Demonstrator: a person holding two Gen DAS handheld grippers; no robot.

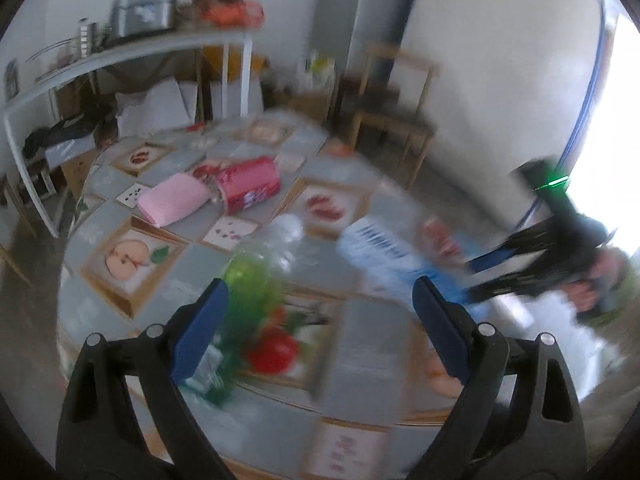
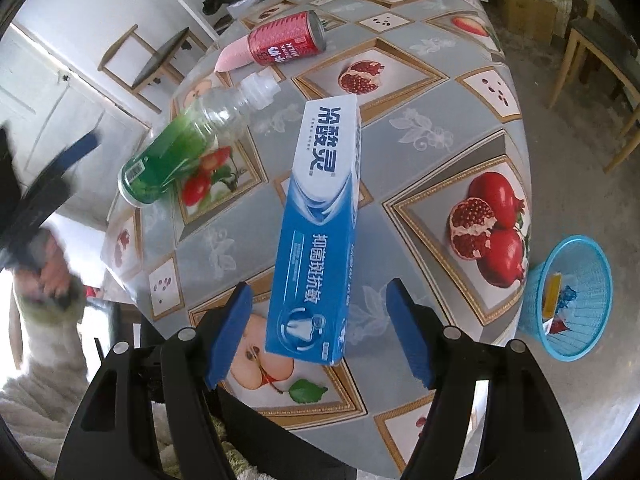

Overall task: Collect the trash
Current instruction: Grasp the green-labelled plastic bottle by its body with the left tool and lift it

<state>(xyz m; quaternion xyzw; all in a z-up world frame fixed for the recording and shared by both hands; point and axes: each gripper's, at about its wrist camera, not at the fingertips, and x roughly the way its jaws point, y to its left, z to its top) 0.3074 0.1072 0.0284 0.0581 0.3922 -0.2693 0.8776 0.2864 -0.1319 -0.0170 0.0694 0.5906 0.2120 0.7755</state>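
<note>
Right gripper [image 2: 320,330]: its blue pads are standing wide apart at the bottom of the right wrist view, straddling the near end of the toothpaste box without pressing on it.
Left gripper [image 1: 322,328]: its jaws are gaping with nothing between them, low in the blurred left wrist view; in the right wrist view it is showing as a dark smear at the left edge, with a hand [image 2: 52,276] gripping its handle.
Toothpaste box [image 2: 320,228]: the blue and white carton is lying flat on the table, running from the centre of the right wrist view down toward the pads.
Bottle [image 2: 188,144]: a clear plastic bottle with a green label is lying on its side, upper left of the box, its cap pointing up and right.
Can [image 2: 286,40]: the red can is lying on its side near the top of the frame, touching a pink folded cloth [image 2: 232,58] at its left.
Table [image 2: 452,152]: it is wearing a grey cloth printed with framed fruit pictures.
Basket [image 2: 576,300]: the blue mesh basket is sitting on the floor at the right edge, well apart from the box, with a few scraps lying inside.
</note>
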